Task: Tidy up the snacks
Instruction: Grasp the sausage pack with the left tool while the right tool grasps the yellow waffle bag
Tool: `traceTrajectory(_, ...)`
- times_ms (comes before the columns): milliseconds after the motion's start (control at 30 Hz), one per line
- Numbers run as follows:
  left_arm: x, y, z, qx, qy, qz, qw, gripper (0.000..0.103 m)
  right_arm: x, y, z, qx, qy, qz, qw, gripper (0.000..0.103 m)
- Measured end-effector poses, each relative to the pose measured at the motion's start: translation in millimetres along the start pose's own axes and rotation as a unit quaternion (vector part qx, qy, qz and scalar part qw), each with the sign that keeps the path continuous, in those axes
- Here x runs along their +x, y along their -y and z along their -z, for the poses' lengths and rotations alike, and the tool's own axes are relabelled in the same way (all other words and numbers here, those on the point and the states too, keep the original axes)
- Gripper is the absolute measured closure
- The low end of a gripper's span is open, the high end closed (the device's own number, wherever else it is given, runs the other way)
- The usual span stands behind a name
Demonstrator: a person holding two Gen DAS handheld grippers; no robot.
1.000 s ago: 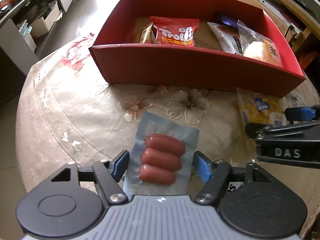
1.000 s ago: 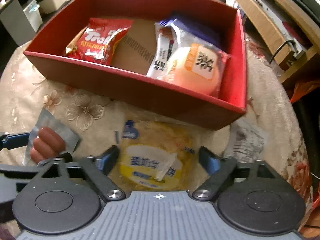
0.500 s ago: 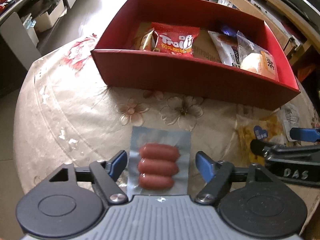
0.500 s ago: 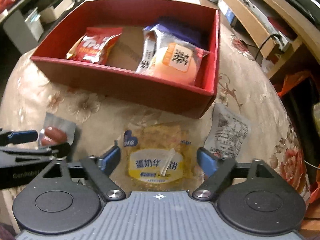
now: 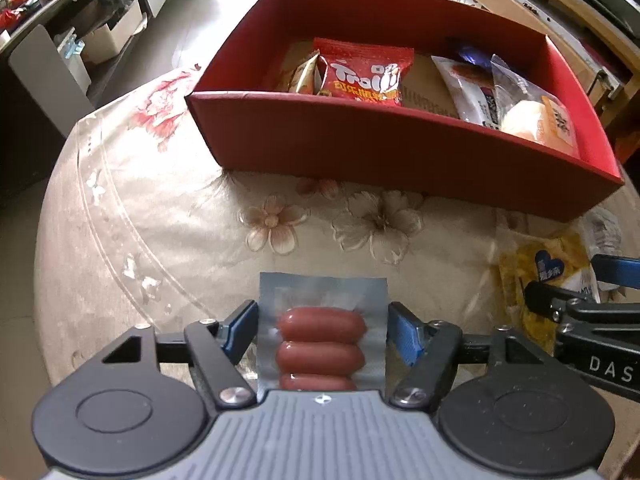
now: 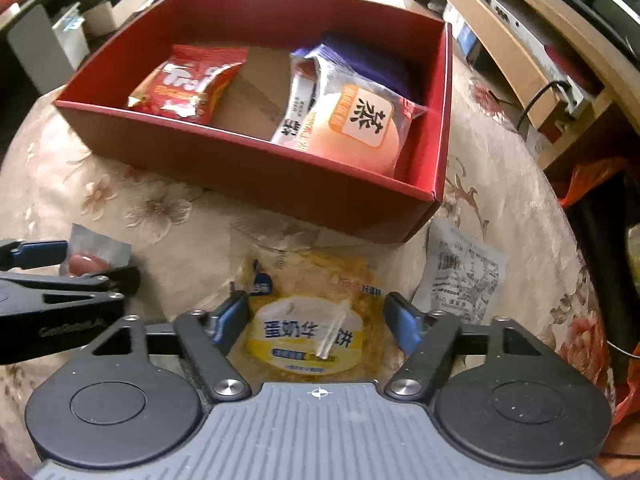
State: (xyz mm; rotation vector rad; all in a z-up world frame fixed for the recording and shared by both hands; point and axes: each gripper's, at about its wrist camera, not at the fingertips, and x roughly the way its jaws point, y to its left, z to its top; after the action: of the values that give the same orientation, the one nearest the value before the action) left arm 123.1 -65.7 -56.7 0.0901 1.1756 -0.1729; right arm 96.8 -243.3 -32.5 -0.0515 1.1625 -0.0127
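Straddling the sausage pack (image 5: 322,336), your left gripper (image 5: 322,330) has its jaws spread wide, a blue finger just beside each edge of the pack, which lies flat on the bench (image 5: 160,220). Your right gripper (image 6: 318,320) is likewise open around the yellow cake packet (image 6: 316,308). Both snacks sit in front of the red box (image 6: 248,168), outside it.
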Motion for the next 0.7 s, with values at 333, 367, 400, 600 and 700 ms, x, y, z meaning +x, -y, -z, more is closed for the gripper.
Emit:
traceTrajectory(333, -15.7, -6.1, 15.0, -0.003, 0.005, 0.008, 1.0, 0.032, -22.7, -0.1, 10.6, 0.009, 0.014, -0.023, 1.0, 0.05)
traceTrajectory(367, -14.5, -6.2, 16.0, -0.004, 0.003, 0.008, 1.0, 0.032, -22.7, 0.5, 11.4, 0.007, 0.014, -0.023, 1.0, 0.049)
traceTrajectory(400, -13.5, -6.7, 16.5, -0.006, 0.0, 0.009, 0.9999, 0.032, -21.7, 1.6, 10.7, 0.009, 0.014, -0.023, 1.0, 0.043)
traceTrajectory(600, -1.5, -9.0, 13.2, -0.01, -0.015, 0.016, 0.9997, 0.032, -13.5, 11.2, 6.4, 0.022, -0.007, -0.037, 0.999, 0.016)
traceTrajectory(700, 0.7, -5.0, 10.8, -0.002, -0.014, 0.012, 0.9998, 0.032, -2.3, 10.1, 6.5, 0.015, -0.02, -0.026, 0.999, 0.012)
